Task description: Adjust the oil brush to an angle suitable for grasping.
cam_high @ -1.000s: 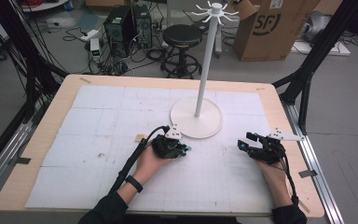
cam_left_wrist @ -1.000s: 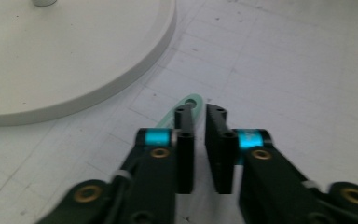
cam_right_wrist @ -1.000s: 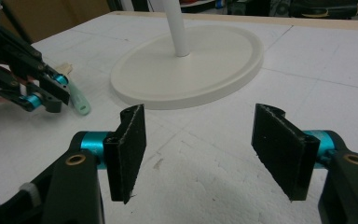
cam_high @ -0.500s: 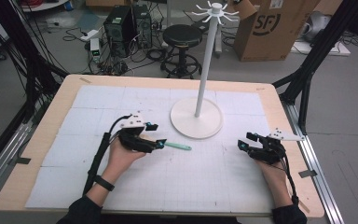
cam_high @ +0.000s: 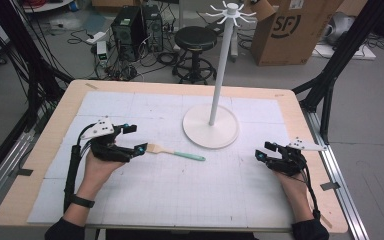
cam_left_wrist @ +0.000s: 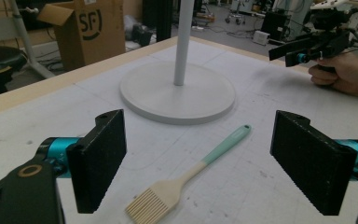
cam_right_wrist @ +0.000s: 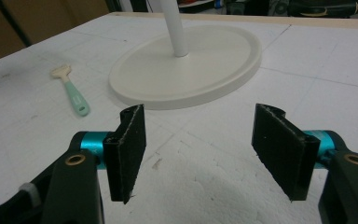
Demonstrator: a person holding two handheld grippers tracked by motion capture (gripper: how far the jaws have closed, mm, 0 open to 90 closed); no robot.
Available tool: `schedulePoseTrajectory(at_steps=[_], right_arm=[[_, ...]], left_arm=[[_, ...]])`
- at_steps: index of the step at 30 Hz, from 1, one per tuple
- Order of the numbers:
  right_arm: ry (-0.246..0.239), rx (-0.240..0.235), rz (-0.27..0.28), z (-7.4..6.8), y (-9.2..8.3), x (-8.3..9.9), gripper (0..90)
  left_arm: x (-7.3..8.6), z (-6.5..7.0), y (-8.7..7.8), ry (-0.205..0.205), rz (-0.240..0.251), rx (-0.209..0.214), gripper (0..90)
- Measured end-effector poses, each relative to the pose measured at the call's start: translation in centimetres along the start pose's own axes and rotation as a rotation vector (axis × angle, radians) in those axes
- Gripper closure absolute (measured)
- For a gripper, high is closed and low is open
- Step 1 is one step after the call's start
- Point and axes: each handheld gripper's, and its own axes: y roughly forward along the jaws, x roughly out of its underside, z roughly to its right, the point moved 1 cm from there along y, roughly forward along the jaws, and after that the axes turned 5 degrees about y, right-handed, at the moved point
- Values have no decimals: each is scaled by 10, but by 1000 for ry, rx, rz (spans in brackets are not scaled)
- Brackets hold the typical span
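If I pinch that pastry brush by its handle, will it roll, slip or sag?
The brush lies flat on the table, and its wide bristle head looks flat, so it probably won't roll. The slim mint handle looks smooth, so it may slip or twist between pads. It looks light and stiff; only the bristles should flex.

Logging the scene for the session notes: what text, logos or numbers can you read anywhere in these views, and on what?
"SF": black logo on the side of the cardboard box on the floor beyond the table, also seen in the left gripper view.
Smaller print on that box is too blurred to read.
No other readable text.
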Motion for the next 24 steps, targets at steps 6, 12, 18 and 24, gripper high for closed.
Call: schedulePoseTrajectory(at_steps=[6, 12, 18, 24], right_arm=[[-2, 2, -2, 0, 0, 0, 348], [-3, 3, -3, 0, 1, 0, 346], [0, 3, -4, 0, 1, 0, 343], [3, 3, -3, 0, 1, 0, 337]], left_arm=[[8, -10, -21, 8, 0, -22, 171], [9, -15, -29, 3, 21, -24, 165], [12, -15, -21, 4, 31, -11, 165], [13, -18, -17, -7, 46, -7, 166]])
